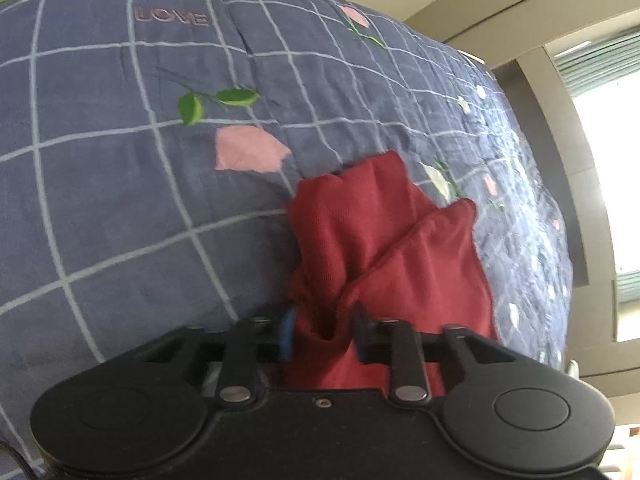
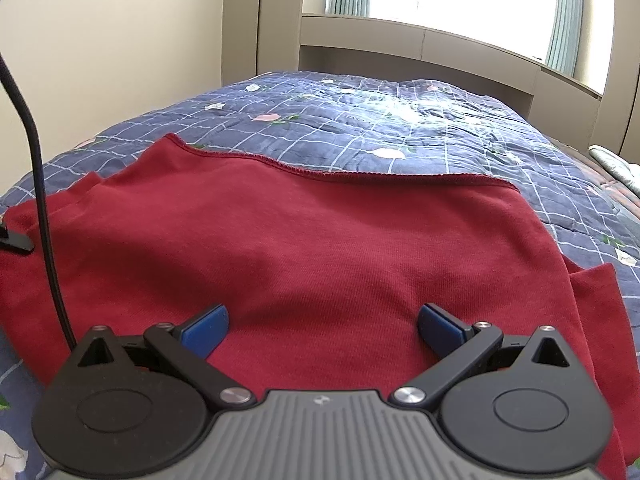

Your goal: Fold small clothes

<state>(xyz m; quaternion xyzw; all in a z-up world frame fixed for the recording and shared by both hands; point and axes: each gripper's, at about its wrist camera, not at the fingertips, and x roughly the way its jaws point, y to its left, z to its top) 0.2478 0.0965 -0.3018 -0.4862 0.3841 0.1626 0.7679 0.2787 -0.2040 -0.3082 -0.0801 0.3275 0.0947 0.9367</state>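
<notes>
A dark red garment (image 2: 304,240) lies spread on the bed. My right gripper (image 2: 322,330) is open and empty, its blue pads (image 2: 206,330) wide apart just above the garment's near part. In the left wrist view my left gripper (image 1: 324,334) is shut on a bunched part of the red garment (image 1: 384,240), which hangs forward from the jaws in folds over the bedspread. A black part at the left edge of the right wrist view (image 2: 16,240) rests on the garment; it may be the left gripper.
The bed is covered by a blue checked bedspread (image 1: 120,168) with pink flowers and the word LOVE. A beige headboard shelf (image 2: 420,44) and a bright window stand behind it. A black cable (image 2: 44,216) hangs at the left of the right wrist view.
</notes>
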